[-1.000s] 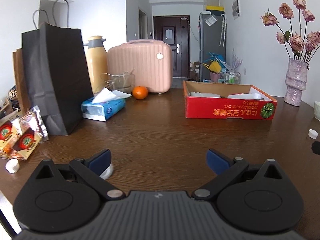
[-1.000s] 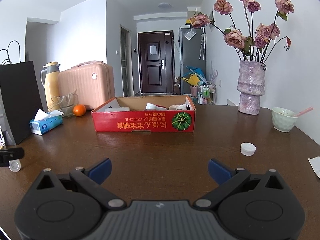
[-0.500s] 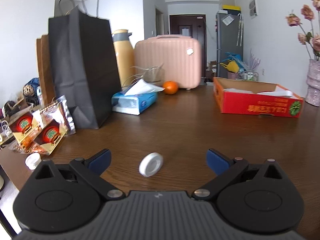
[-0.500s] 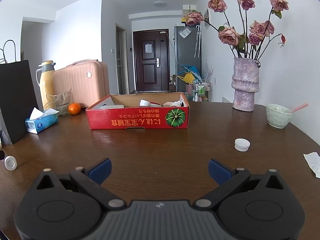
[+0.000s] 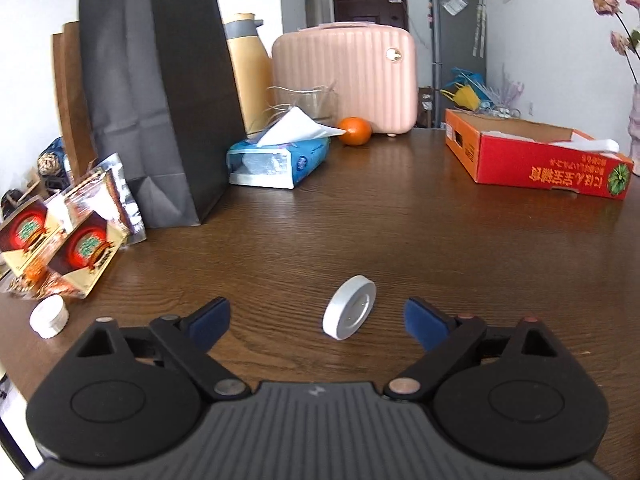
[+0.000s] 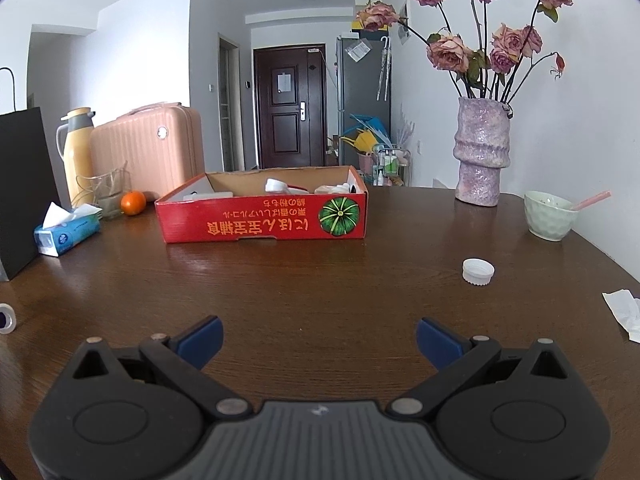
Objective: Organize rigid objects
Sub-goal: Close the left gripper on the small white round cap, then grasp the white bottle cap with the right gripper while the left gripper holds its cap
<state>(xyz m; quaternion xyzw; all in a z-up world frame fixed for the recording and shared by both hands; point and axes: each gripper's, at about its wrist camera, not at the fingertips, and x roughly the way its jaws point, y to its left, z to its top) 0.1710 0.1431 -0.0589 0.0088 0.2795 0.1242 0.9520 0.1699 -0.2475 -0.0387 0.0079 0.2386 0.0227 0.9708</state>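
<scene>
- The left tool [image 5: 316,318] is spread wide and grips nothing; the white disc [image 5: 349,307] stands tilted on its edge on the bench [image 5: 400,216], in the gap between the blue pads [image 5: 210,318] and nearer the right-hand one.
- A second ago that disc lay half hidden beside the left pad; since then the view has swung so it sits inside the gap (lined up, I judge, for a pinch).
- The disc is a flat, rigid puck with a pale rim and a recessed face; balanced like that, it may roll or topple when touched.
- The right tool [image 6: 318,338] is also wide open and empty, hovering over bare wood.
- Farther out, a ribbed white cap [image 6: 478,271] lies to its right, and the red box [image 6: 262,220], already holding white items, looks like the drop-off.
</scene>
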